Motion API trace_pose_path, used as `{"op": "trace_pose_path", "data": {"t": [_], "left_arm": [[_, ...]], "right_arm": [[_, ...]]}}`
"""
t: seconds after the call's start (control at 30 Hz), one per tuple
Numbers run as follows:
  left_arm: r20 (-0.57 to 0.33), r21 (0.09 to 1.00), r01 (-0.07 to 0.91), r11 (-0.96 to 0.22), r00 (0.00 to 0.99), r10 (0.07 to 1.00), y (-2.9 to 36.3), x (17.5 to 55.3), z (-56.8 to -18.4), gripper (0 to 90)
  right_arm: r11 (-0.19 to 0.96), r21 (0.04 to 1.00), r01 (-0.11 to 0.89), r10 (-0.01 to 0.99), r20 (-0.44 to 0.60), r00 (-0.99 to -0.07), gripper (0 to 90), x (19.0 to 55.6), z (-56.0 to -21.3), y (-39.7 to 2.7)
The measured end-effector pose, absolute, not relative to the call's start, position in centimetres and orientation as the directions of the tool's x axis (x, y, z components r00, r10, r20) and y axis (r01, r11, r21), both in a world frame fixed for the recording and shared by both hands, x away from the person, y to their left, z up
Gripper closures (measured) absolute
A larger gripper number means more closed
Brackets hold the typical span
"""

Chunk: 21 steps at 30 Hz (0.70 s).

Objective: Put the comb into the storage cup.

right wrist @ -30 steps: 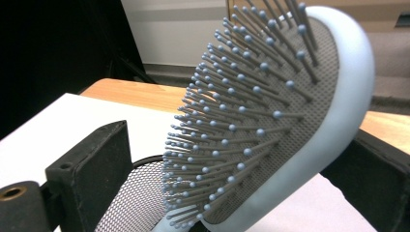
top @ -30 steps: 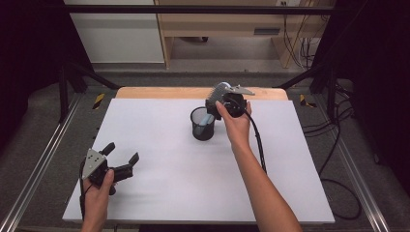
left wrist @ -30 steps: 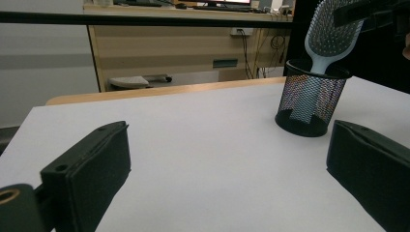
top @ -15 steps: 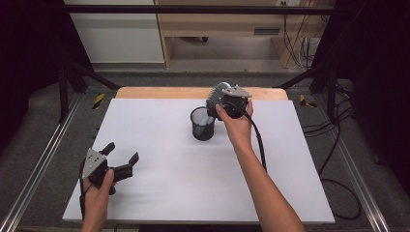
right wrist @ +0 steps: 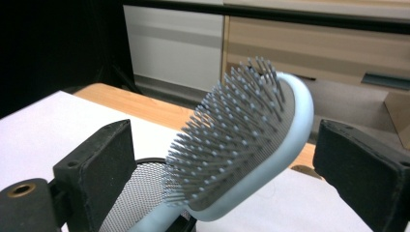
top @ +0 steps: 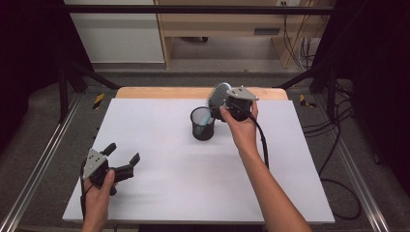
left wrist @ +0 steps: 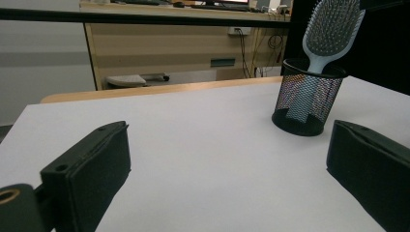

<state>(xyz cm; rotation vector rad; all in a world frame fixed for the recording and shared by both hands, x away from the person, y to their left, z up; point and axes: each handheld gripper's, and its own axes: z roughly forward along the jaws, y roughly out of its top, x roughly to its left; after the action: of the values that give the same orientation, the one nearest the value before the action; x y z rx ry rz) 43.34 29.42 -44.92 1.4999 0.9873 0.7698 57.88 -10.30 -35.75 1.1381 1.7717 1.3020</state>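
The hairbrush [right wrist: 246, 145] sits handle-down in the black mesh cup [top: 202, 123] toward the back of the worktop [top: 159, 135], head leaning out over the rim. Right tongs [top: 227, 107] are spread wide around the brush head, not pinching it, I think. For a clean release I'd back straight off so the pads don't snag bristles or tip the cup. Left tongs [top: 122, 160] rest open near the front left corner.

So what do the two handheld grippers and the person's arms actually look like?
Both are black. The left gripper and right gripper each carry a grey three-cornered plate on top and have two blocky black jaws with flat pads. A black cable trails from the right gripper along the forearm. The forearms are bare, with no sleeves or gloves.
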Motion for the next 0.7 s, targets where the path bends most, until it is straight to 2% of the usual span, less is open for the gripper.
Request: {"op": "trace_pose_path", "data": {"t": [0.27,0.7], "left_arm": [[-0.061,0.986,0.166,-0.013,0.434,0.899,29.6,43.4,-44.8,1.9],[-0.051,0.986,0.166,-0.021,0.42,0.906,29.9,43.5,-44.9,1.9]], "right_arm": [[0.123,0.965,0.233,0.904,-0.012,-0.428,7.8,57.1,-34.9,-10.2],[0.103,0.96,0.261,0.901,0.021,-0.434,6.1,56.5,-34.3,-10.4]]}}
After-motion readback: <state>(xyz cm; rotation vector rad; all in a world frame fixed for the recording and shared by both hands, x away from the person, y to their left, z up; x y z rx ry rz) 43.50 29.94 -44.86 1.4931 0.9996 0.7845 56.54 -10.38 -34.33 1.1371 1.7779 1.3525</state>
